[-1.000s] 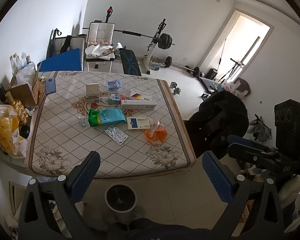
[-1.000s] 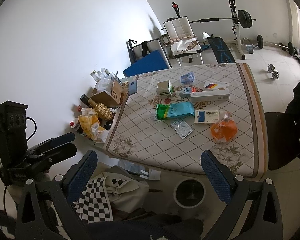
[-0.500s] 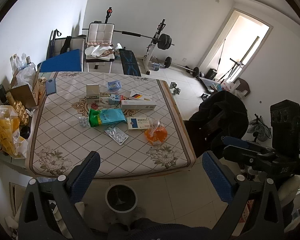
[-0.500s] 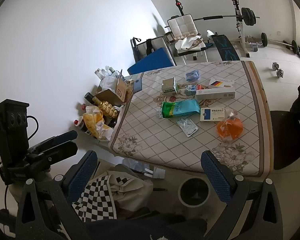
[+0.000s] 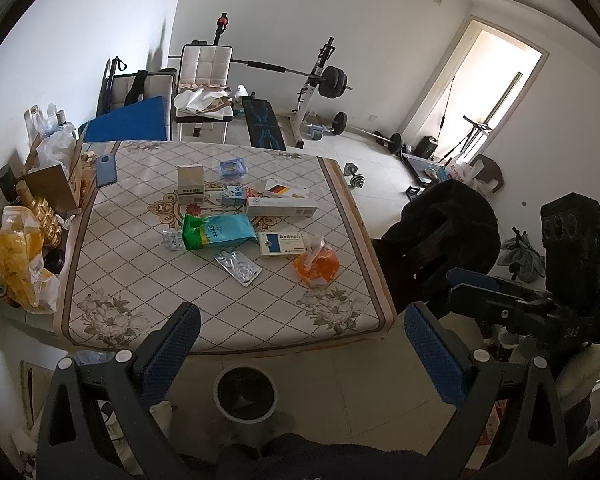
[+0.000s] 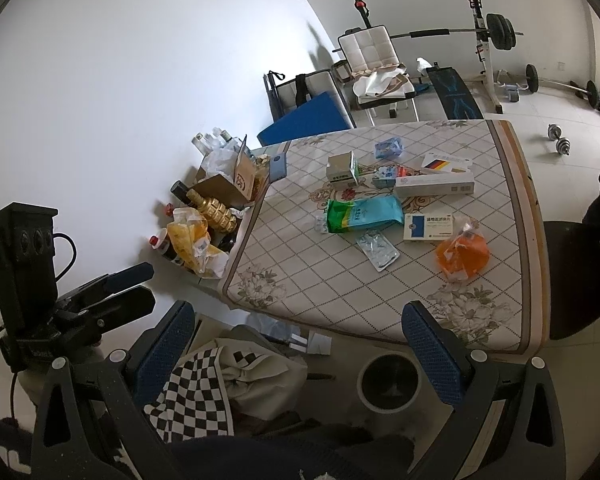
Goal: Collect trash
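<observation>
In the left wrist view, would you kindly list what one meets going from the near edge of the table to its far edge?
Near to far: orange plastic bag → blister pack → green and blue pouch → long white box → upright small carton → blue packet.

Packets [image 5: 219,233] lie on table [image 5: 148,284], bin [image 5: 246,392] before it.

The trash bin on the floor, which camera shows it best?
The left wrist view: the trash bin sits whole and unblocked between the open tongs, below the table edge. In the right wrist view the bin is partly hidden behind a blue pad.
</observation>
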### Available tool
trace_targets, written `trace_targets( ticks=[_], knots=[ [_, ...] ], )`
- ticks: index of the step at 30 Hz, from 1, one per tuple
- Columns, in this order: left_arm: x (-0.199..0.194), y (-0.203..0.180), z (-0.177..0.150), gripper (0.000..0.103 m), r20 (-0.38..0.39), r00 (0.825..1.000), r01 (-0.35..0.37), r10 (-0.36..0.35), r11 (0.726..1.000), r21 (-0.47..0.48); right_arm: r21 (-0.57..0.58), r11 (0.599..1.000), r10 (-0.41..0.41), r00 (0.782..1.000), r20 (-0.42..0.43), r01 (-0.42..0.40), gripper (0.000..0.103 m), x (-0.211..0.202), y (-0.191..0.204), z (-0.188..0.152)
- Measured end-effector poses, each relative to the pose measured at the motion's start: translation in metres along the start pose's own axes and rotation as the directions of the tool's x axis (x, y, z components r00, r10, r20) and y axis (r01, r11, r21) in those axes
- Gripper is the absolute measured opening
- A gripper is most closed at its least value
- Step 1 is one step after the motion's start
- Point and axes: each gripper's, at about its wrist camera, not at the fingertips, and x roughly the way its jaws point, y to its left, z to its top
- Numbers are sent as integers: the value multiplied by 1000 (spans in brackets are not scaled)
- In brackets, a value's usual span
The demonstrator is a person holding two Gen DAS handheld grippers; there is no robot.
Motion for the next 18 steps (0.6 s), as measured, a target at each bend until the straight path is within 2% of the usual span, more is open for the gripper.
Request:
trace_targets(
  ticks=[18],
  knots=[
    [-1, 3, -4, 103, 1, 1000, 1, -1, 1000, 0, 4, 1000, 1, 1000, -4, -1, 103, 4, -2, -5]
  ],
)
